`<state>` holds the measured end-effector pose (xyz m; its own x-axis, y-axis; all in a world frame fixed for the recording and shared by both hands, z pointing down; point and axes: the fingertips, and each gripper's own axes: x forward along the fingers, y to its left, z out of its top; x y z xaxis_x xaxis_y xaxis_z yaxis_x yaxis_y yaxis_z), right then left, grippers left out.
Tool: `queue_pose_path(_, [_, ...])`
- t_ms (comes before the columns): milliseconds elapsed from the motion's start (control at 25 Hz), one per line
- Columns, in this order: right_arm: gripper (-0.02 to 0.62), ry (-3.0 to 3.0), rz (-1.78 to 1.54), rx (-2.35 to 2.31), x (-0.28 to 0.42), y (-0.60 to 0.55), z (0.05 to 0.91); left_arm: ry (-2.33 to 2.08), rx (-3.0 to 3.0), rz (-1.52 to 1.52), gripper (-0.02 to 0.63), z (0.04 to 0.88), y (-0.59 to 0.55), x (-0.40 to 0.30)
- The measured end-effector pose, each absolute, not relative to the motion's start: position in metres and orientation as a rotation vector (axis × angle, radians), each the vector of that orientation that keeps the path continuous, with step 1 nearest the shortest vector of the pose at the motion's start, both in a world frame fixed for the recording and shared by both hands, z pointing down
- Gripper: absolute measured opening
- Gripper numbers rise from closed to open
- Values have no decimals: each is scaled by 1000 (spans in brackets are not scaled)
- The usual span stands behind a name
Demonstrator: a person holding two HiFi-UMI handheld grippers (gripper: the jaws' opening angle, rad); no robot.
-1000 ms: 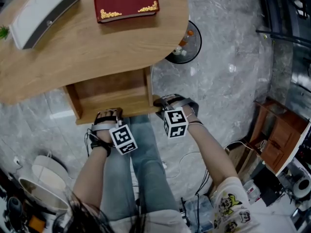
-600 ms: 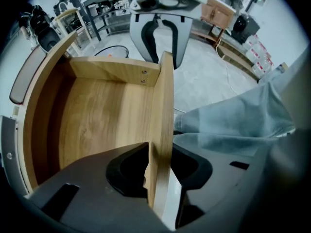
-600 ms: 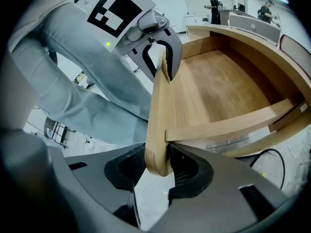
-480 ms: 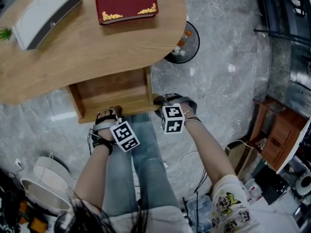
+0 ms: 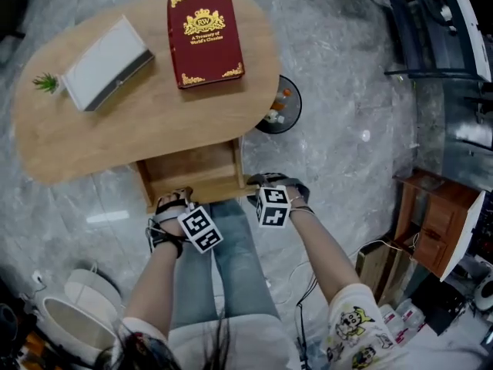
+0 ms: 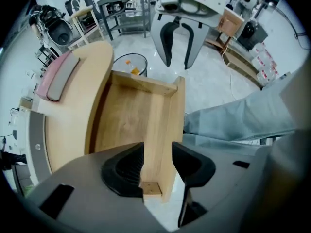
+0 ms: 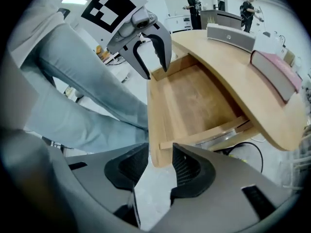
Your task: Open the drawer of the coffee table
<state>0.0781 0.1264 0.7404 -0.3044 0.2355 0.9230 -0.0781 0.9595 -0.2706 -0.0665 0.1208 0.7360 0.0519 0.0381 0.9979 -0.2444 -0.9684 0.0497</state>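
Observation:
The wooden drawer [image 5: 192, 168] stands pulled out from under the oval coffee table [image 5: 115, 137], and it is bare inside. My left gripper [image 5: 176, 199] hangs above the left end of the drawer's front board [image 6: 163, 125], pointing straight down. Its jaws are opening, and the board shows below the gap without being pressed. My right gripper [image 5: 262, 180] hovers over the board's right corner [image 7: 158, 149], jaws apart and gripping nothing. Each gripper appears in the other's view: the right gripper [image 6: 176, 42] and the left gripper [image 7: 150, 50].
On the tabletop lie a red book [image 5: 204, 37], a grey-and-white box [image 5: 106, 62] and a small plant [image 5: 46, 82]. A round waste bin [image 5: 279, 106] stands by the table's right end. The person's jeans-clad legs [image 5: 223, 268] are close behind the drawer. A wooden cabinet [image 5: 435, 222] stands at right.
Both grippers have lifted up off the drawer's front board. The head view has pulled back and now takes in the whole tabletop. The drawer stays pulled out.

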Motion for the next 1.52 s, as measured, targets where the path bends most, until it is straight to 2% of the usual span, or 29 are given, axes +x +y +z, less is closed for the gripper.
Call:
queue_pose_path(280, [126, -1943, 374, 179, 60, 54, 655, -410, 2226, 1973, 170, 655, 49, -58])
queue_pose_path(560, [126, -2105, 371, 449, 30, -2, 533, -570, 2312, 1926, 170, 563, 12, -57])
queue_pose_path(960, [126, -2360, 181, 776, 19, -59, 348, -1037, 2459, 1682, 170, 415, -41, -86])
queue_pose_path(1240, [126, -2579, 132, 1009, 22, -63, 241, -1379, 2549, 1343, 170, 301, -56, -96])
queue_pose_path(1520, [126, -2748, 84, 1175, 22, -42, 170, -1479, 2512, 786, 162, 228, -38, -95])
